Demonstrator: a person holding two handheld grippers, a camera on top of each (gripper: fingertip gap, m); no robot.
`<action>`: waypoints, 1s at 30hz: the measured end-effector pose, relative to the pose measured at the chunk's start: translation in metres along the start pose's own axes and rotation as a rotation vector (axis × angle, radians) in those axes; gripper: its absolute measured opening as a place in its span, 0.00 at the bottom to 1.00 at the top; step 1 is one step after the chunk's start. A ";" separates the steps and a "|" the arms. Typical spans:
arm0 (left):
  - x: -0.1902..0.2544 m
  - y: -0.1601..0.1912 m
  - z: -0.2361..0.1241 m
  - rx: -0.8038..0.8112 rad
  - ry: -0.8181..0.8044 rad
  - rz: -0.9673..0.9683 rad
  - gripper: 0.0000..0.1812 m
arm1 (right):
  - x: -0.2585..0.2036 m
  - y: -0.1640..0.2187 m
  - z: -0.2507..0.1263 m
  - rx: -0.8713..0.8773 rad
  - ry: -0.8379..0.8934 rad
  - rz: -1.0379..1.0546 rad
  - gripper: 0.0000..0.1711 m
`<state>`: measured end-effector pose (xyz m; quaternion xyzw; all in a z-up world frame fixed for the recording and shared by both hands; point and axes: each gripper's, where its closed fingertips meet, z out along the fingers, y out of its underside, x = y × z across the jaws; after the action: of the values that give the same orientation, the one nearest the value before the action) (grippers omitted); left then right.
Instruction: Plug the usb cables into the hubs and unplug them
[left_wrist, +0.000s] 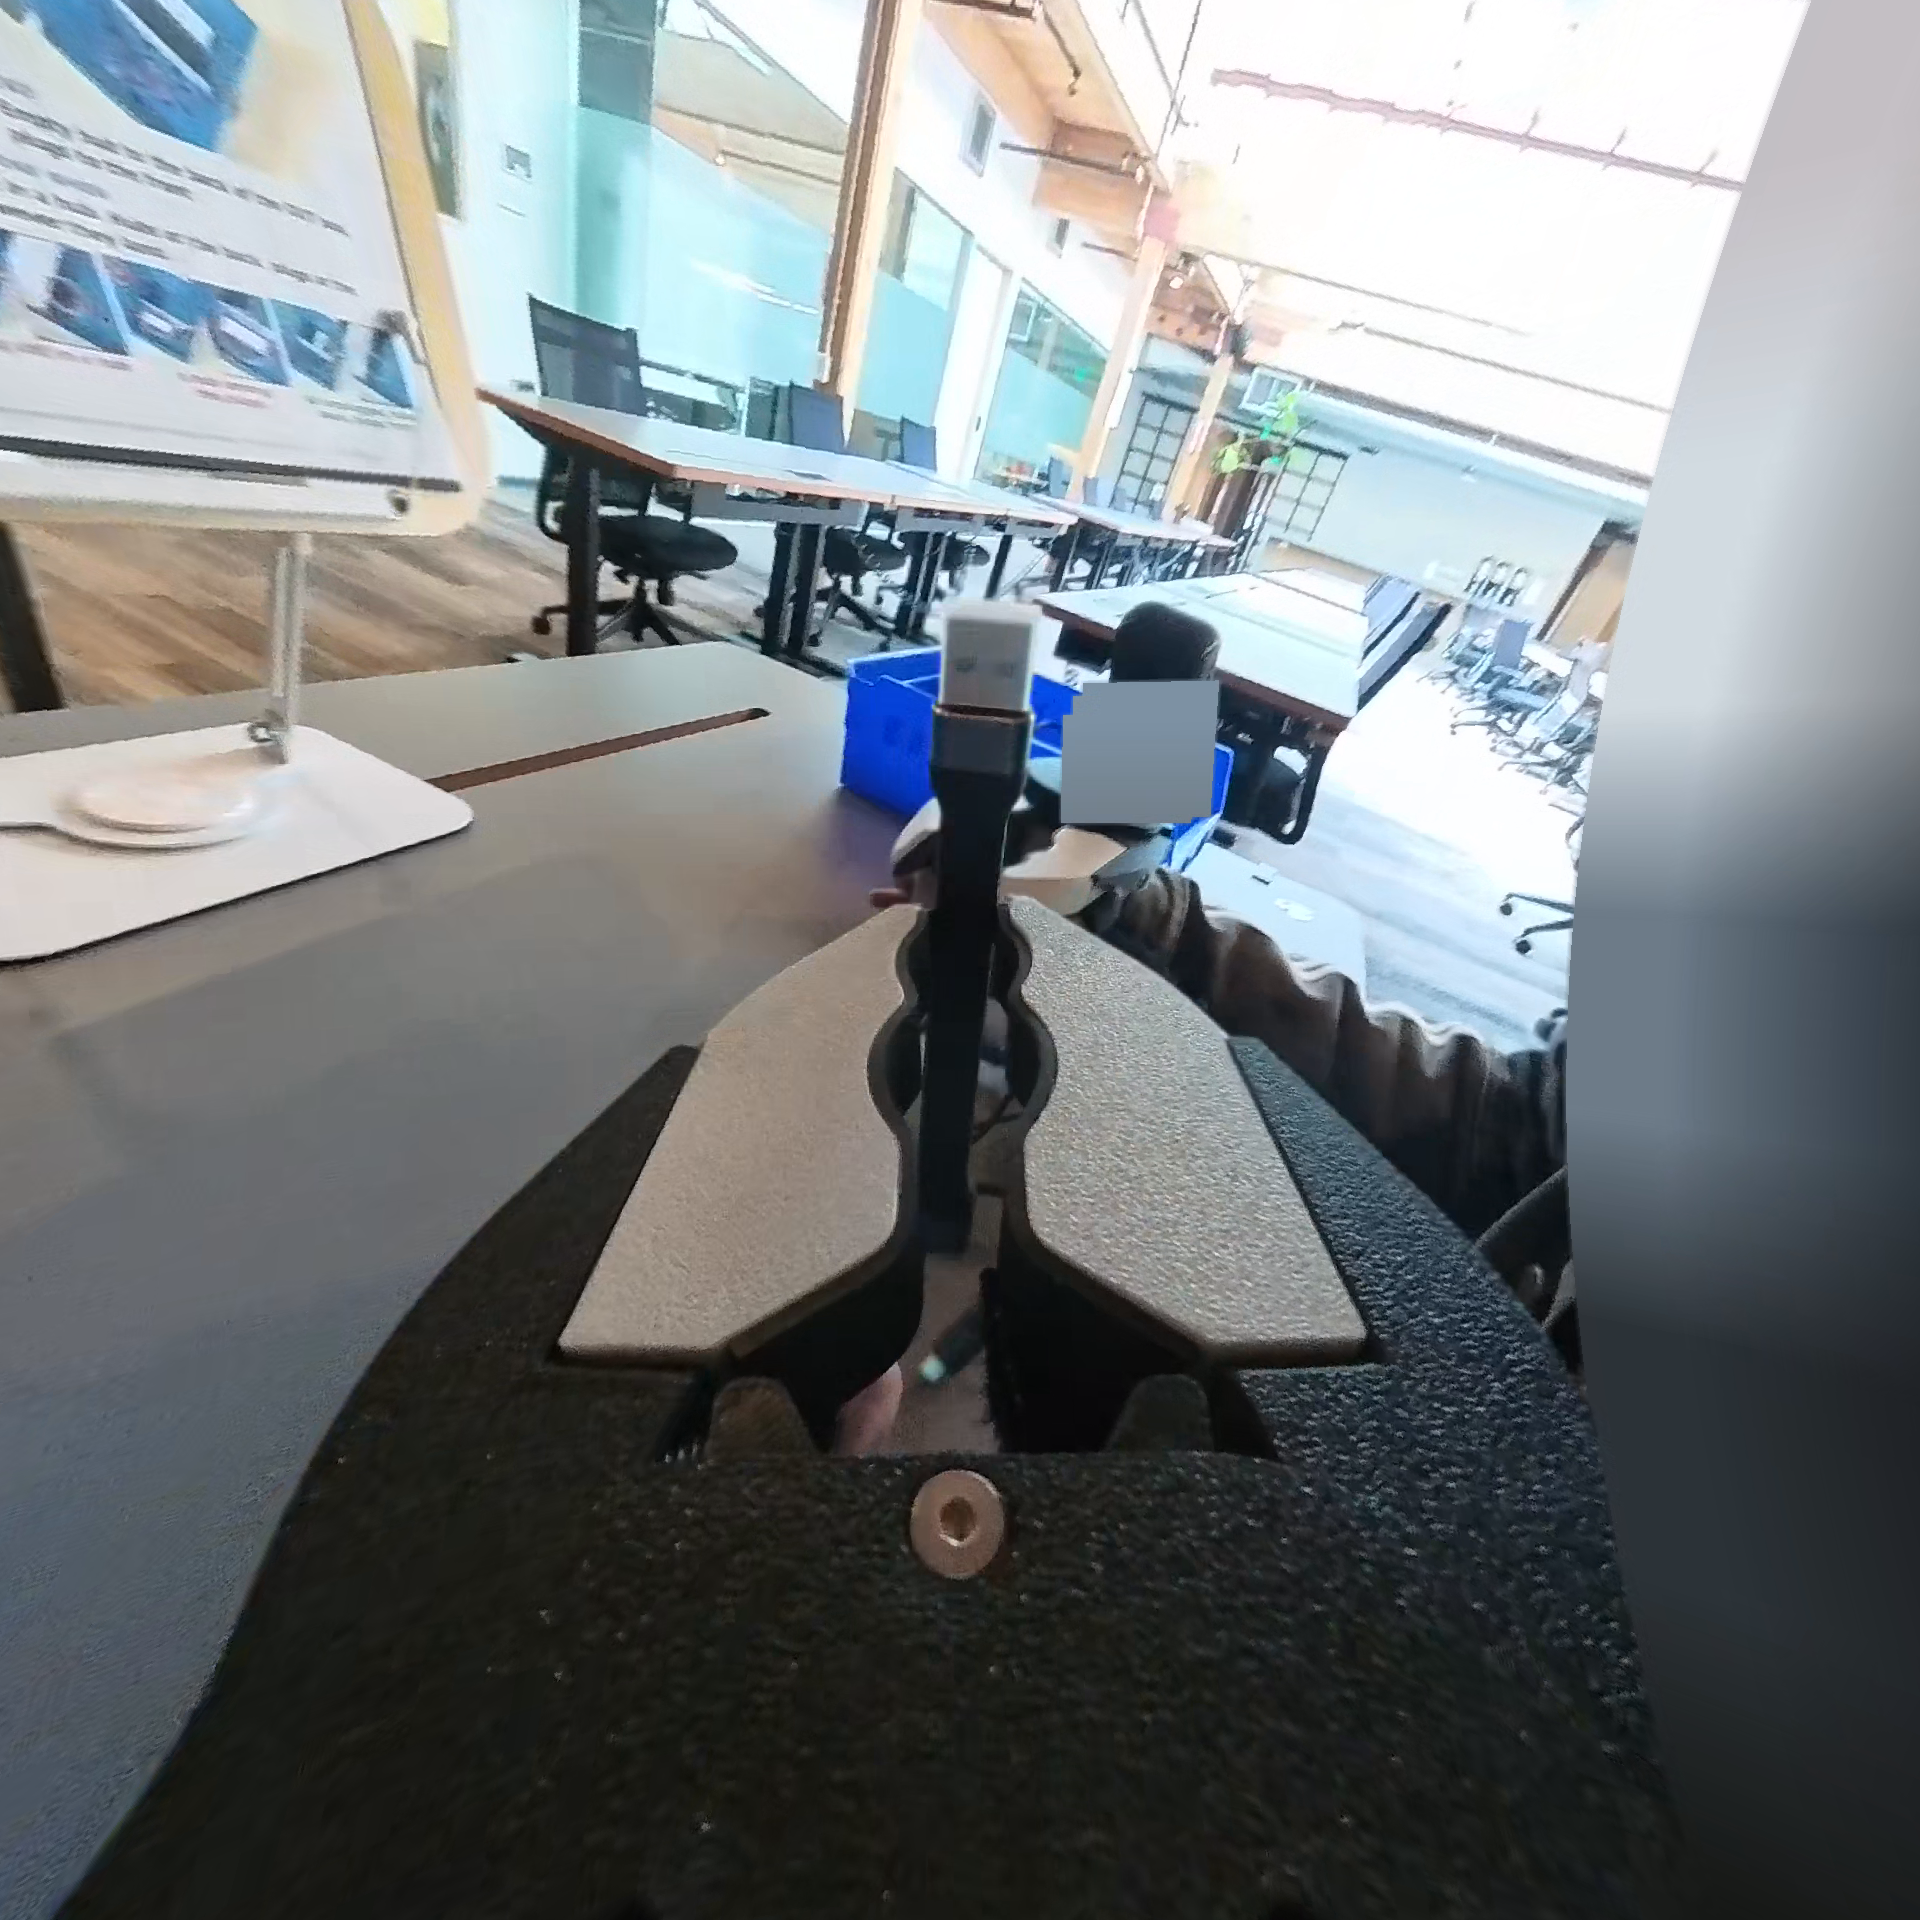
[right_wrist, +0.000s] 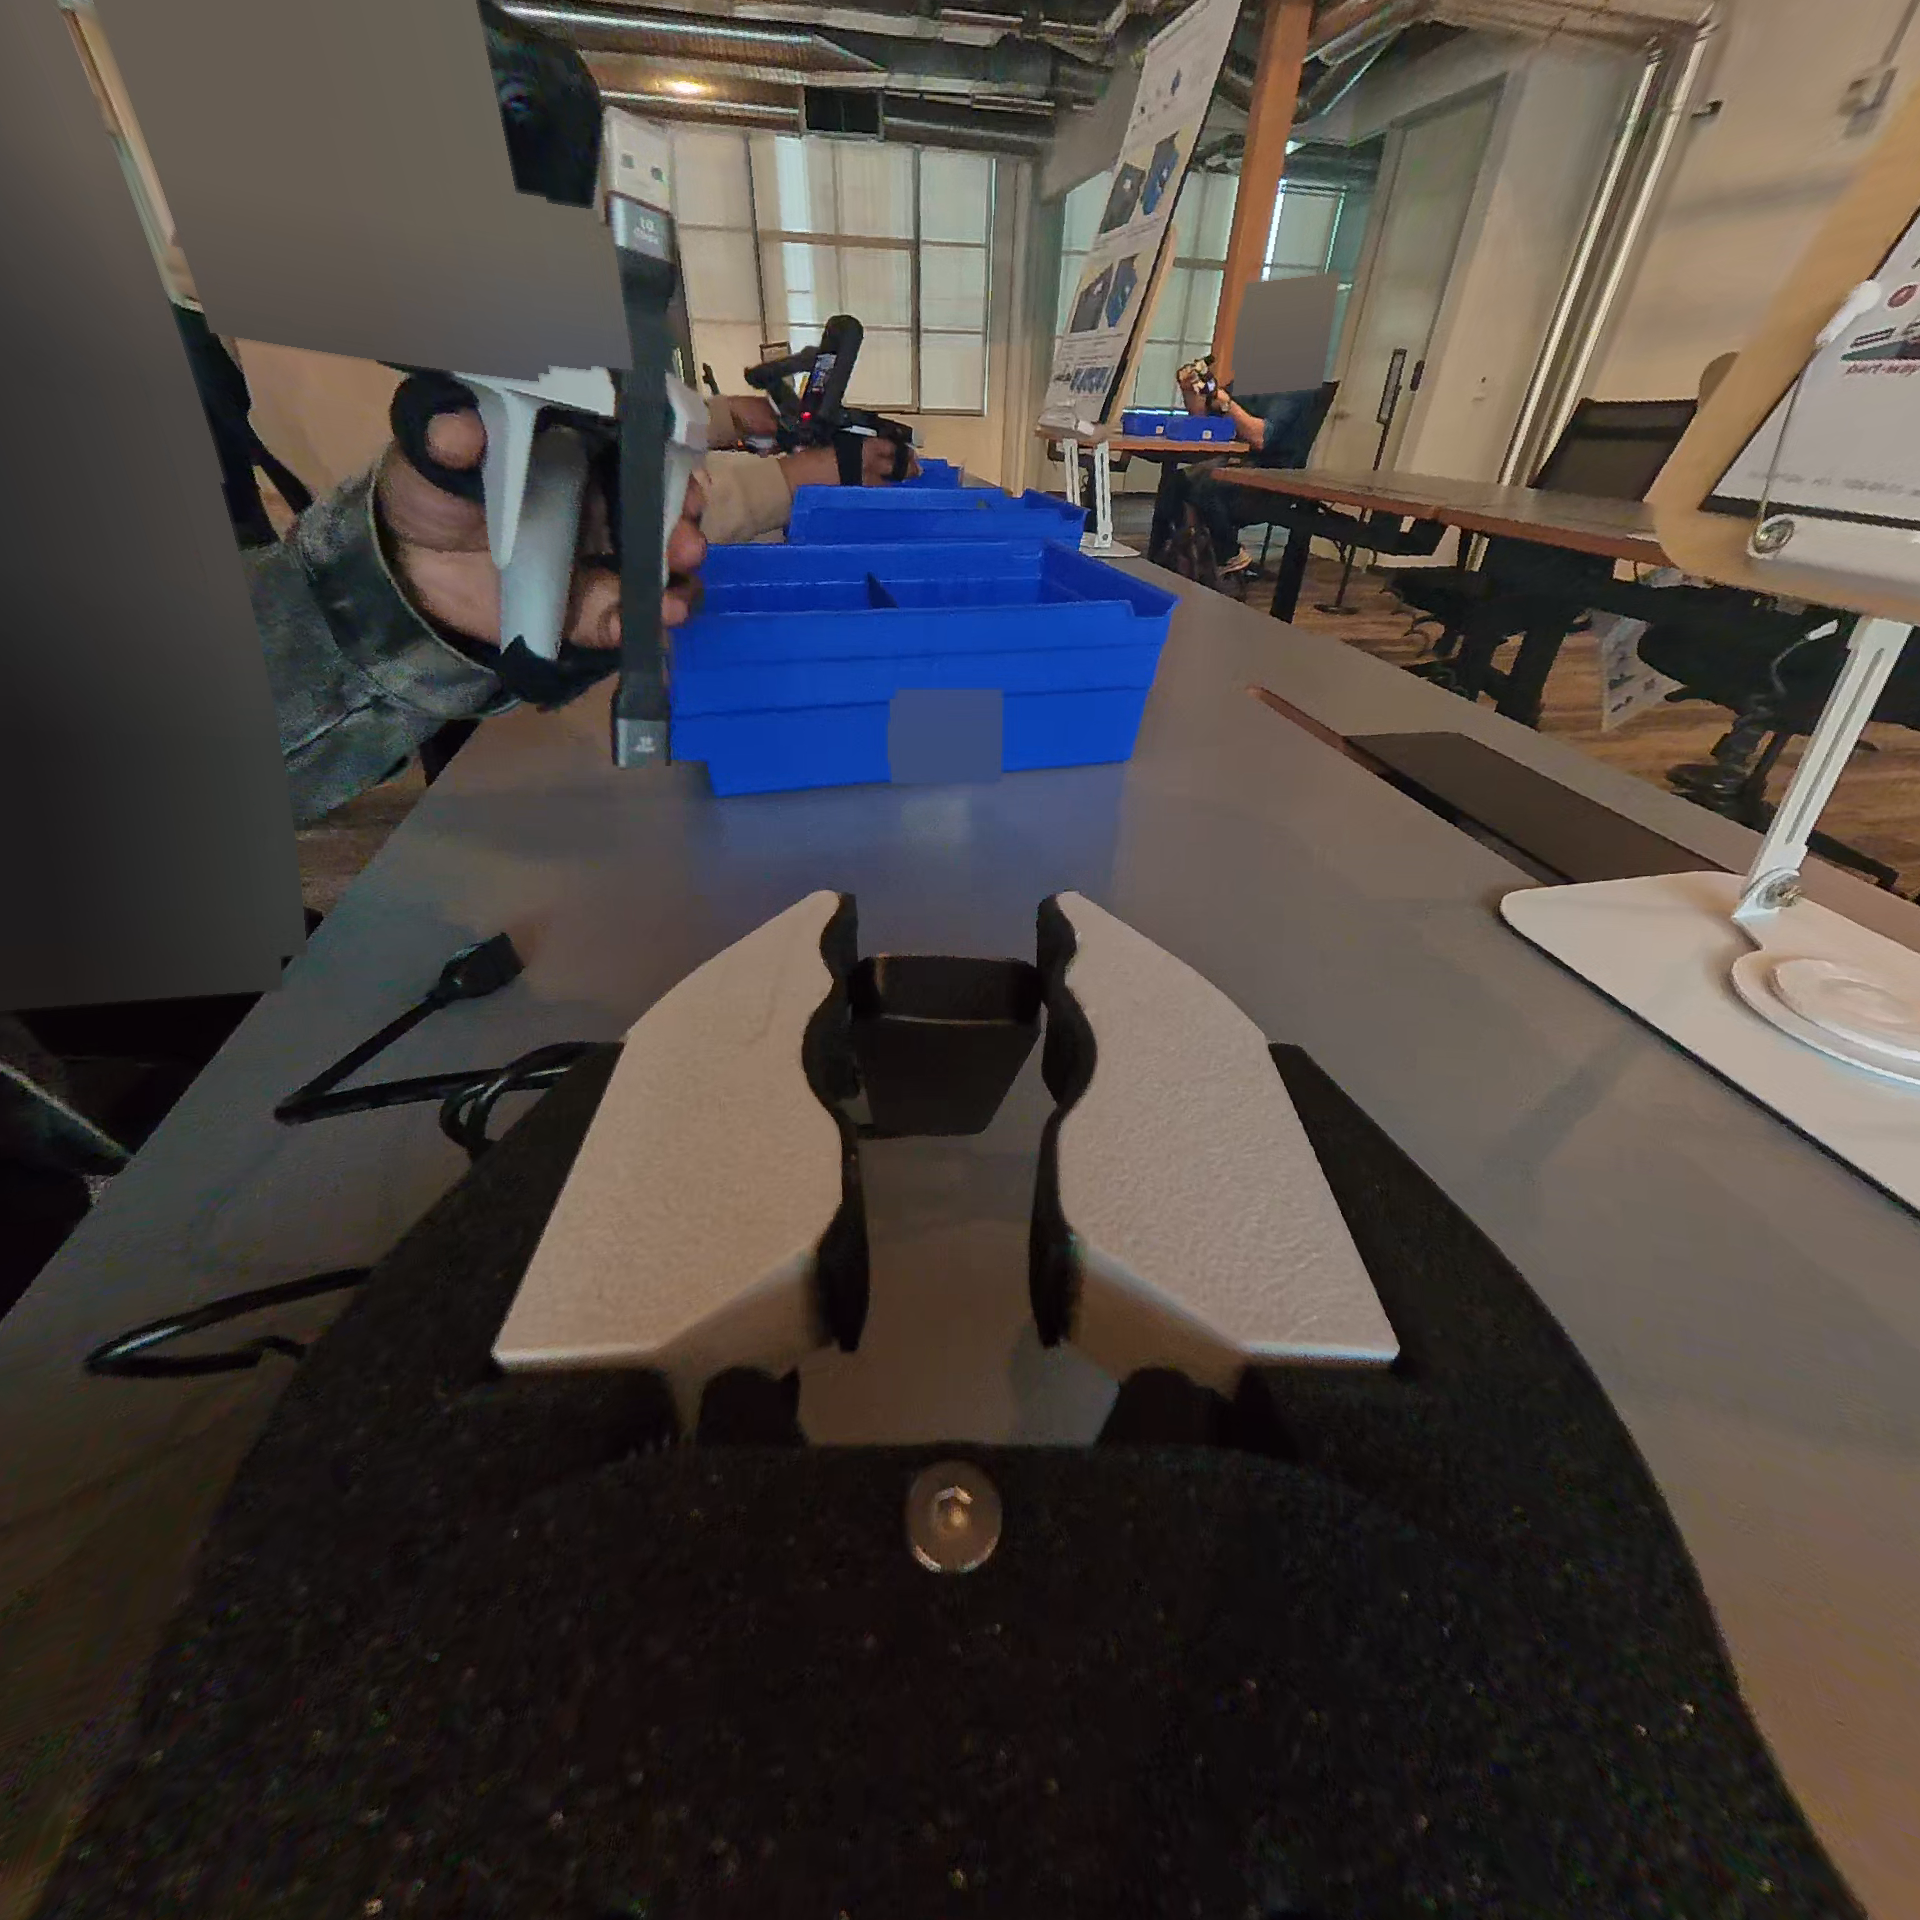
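In the left wrist view, my left gripper (left_wrist: 961, 925) is shut on a short black USB cable (left_wrist: 956, 1018), held above the grey table (left_wrist: 312, 1039). Its silver plug (left_wrist: 987, 665) sticks out past the fingertips. The right wrist view shows the same gripper (right_wrist: 623, 447) at upper left, holding the cable (right_wrist: 644, 520) upright above the table edge, with a connector at each end. My right gripper (right_wrist: 940, 956) is closed on a black USB hub (right_wrist: 935, 1049) low over the table. The hub's thin black lead (right_wrist: 416, 1029) trails left across the table to a small plug.
A blue divided bin (right_wrist: 914, 644) stands beyond the hub, also in the left wrist view (left_wrist: 883, 727). A white stand with an instruction sheet (right_wrist: 1818, 935) is at the right, also in the left wrist view (left_wrist: 208, 831). A cable slot (right_wrist: 1507, 800) cuts the table. Other people work farther back. Left tips to right tips: about 15 cm.
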<state>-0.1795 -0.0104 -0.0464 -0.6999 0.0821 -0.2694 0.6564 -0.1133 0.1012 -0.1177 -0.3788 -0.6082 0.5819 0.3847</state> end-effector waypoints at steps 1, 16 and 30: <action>0.003 0.001 0.005 0.011 0.017 -0.012 0.06 | 0.000 0.001 0.000 -0.002 -0.001 0.001 0.19; 0.003 0.014 0.038 0.048 0.090 -0.123 0.06 | -0.008 0.020 0.008 -0.078 -0.052 0.002 0.19; -0.009 0.037 0.043 -0.033 0.046 -0.093 0.06 | -0.013 0.050 0.005 -0.258 -0.094 -0.034 0.19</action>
<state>-0.1574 0.0265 -0.0839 -0.7073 0.0691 -0.3143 0.6294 -0.1115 0.0890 -0.1679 -0.3870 -0.7016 0.5093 0.3140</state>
